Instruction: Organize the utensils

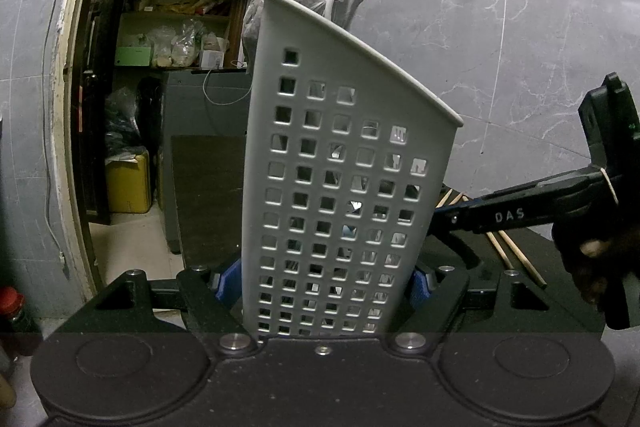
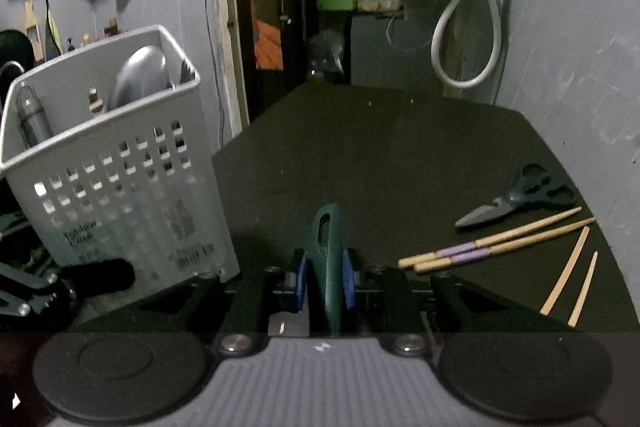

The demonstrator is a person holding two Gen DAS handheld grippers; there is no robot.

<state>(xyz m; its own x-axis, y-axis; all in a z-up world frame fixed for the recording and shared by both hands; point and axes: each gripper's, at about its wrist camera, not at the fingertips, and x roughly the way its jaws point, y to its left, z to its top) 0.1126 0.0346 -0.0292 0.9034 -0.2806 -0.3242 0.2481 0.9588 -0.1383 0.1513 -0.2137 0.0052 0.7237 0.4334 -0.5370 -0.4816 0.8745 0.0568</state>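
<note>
A grey perforated utensil basket [image 1: 344, 187] fills the left wrist view, and my left gripper [image 1: 320, 285] is shut on its lower part, blue pads against both sides. The same basket [image 2: 116, 171] stands at the left in the right wrist view, with a ladle and several handles inside. My right gripper [image 2: 326, 281] is shut on a dark green utensil handle [image 2: 328, 255] with a slot near its tip, held above the dark table [image 2: 380, 155]. In the left wrist view the right gripper [image 1: 520, 219] reaches in from the right edge.
On the table at the right lie dark scissors [image 2: 520, 199], two chopsticks with purple bands [image 2: 496, 241] and two thin wooden sticks [image 2: 568, 283]. A grey tiled wall with a hose [image 2: 468, 39] stands behind; an open doorway [image 1: 180, 67] shows shelves.
</note>
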